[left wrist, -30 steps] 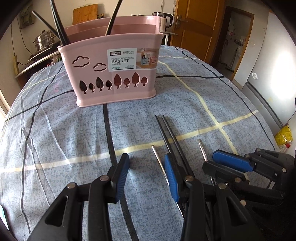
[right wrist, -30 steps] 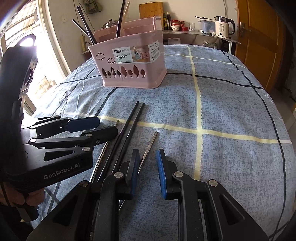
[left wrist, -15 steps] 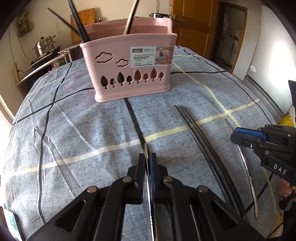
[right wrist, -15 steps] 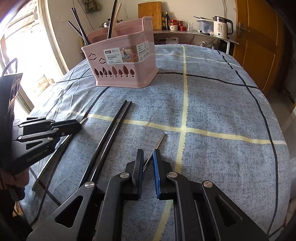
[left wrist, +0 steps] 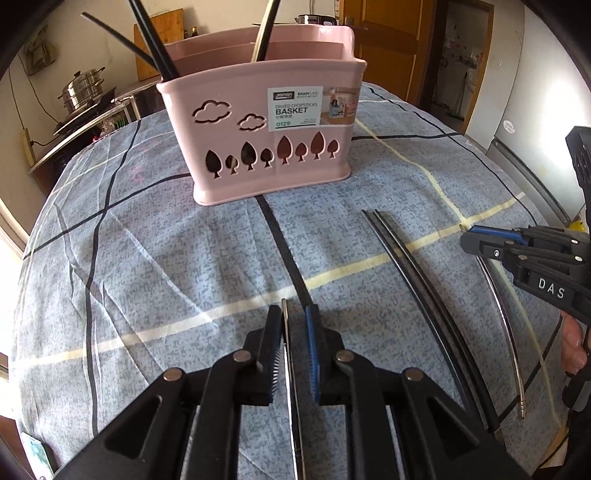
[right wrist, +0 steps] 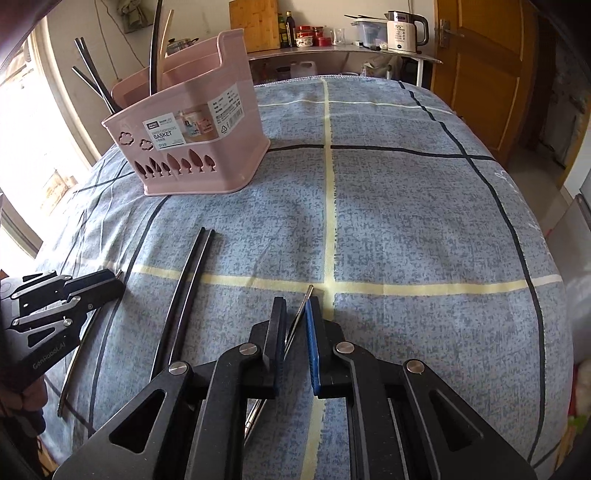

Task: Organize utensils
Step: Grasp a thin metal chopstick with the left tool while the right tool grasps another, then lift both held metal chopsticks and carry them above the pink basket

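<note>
A pink chopstick basket (left wrist: 266,144) stands at the far middle of the table, with several chopsticks upright in it; it also shows in the right wrist view (right wrist: 192,147). My left gripper (left wrist: 295,325) is shut on a silver metal chopstick (left wrist: 291,387). My right gripper (right wrist: 295,317) is shut on another silver metal chopstick (right wrist: 301,314); that chopstick (left wrist: 511,339) and the gripper (left wrist: 480,240) also show in the left wrist view. A pair of black chopsticks (left wrist: 413,280) lies on the cloth between the two grippers, also in the right wrist view (right wrist: 184,291).
The table wears a blue checked cloth (right wrist: 406,221). A counter with a kettle (right wrist: 404,26), jars and a cutting board runs behind it. A steel pot (left wrist: 83,90) stands at the far left. A wooden door (right wrist: 491,66) is at the right.
Both grippers have closed on silver chopsticks over the last second. The left gripper has moved left, away from the right one, and closer to the basket. The black pair has not moved.
</note>
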Demonstrator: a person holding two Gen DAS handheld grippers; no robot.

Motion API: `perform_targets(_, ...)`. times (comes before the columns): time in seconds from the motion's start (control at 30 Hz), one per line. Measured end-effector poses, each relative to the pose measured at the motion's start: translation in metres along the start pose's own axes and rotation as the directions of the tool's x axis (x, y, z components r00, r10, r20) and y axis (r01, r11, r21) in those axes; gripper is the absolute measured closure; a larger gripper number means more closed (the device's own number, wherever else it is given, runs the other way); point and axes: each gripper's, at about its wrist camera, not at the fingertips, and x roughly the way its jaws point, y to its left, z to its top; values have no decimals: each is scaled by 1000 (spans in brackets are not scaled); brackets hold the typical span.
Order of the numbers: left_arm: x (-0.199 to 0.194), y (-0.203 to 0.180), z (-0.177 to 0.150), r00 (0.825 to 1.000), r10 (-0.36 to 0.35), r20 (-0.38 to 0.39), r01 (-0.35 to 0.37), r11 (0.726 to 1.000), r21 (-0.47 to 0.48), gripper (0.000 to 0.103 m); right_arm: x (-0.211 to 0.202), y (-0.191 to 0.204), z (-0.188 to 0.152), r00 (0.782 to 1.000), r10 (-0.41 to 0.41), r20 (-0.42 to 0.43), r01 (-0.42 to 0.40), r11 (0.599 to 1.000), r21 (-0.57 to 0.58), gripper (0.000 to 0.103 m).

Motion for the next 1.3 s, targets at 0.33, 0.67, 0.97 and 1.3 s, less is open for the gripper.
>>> perform_targets(0.33,-4,-7,6,1000,-8,4,8,1000,17,99,-1,10,2,999,45,5,-44,998,-48,99)
perform_targets(0.67,-63,12,37,987,-35,158,40,999,-24,99,-47,12,21,985,100,141,-92,994,-65,99)
perform_targets(0.97,-116,25,55,956,-32,291,44,998,-37,99,-102,9,42,951,109,289,-90,993,-77,99)
perform_targets(1.3,-136,28,57,939,-44,341,61,997,-40,99,-132,4,47,923,102,371,-79,994,-77,99)
